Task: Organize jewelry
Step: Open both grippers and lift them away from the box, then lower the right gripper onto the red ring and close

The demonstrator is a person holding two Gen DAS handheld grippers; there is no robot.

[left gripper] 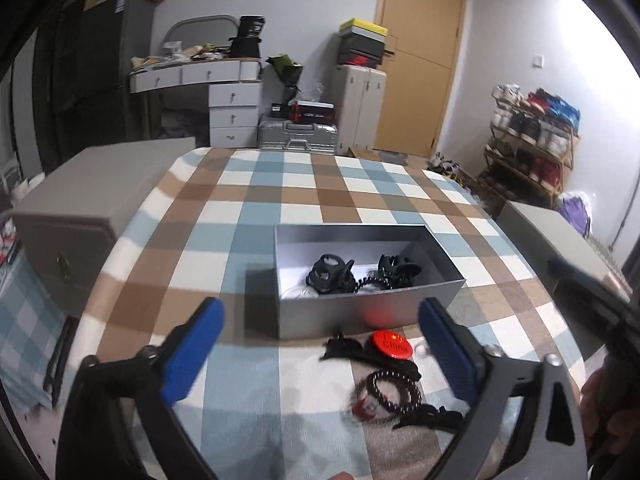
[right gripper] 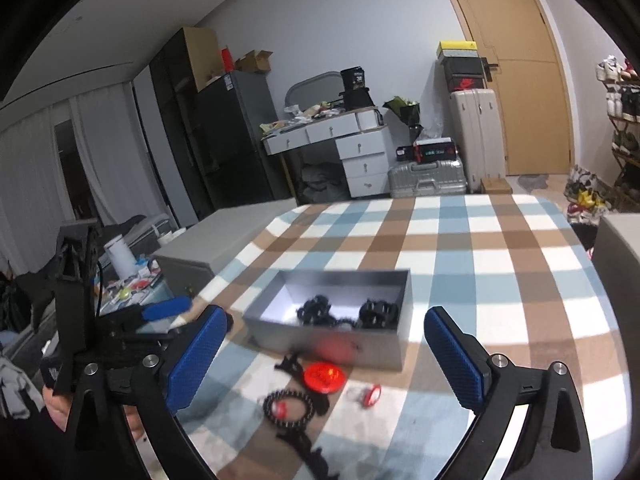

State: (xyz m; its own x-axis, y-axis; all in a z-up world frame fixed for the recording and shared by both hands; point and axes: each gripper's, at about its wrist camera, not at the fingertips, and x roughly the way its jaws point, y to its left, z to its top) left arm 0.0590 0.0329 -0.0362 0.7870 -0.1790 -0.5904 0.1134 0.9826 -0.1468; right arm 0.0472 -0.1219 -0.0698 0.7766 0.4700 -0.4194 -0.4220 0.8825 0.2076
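A grey open box [left gripper: 360, 312] [right gripper: 320, 340] sits on the checked tablecloth and holds black hair claws [left gripper: 332, 276] [right gripper: 378, 312] and a black beaded strand. In front of the box lie a red round badge [left gripper: 391, 345] [right gripper: 323, 377], a black beaded bracelet [left gripper: 394, 392] [right gripper: 290, 406], black hair clips [left gripper: 432, 416] [right gripper: 290, 364] and a small red ring [right gripper: 370, 395]. My left gripper [left gripper: 320, 344] is open and empty, hovering above the loose pieces. My right gripper [right gripper: 320, 360] is open and empty, just behind them.
The table [left gripper: 280, 184] carries a blue, brown and white checked cloth. Grey cabinets [left gripper: 92, 200] stand at its left and right. A white dresser [left gripper: 224, 92], suitcases [left gripper: 298, 136], a door and a shoe rack [left gripper: 528, 148] line the far wall.
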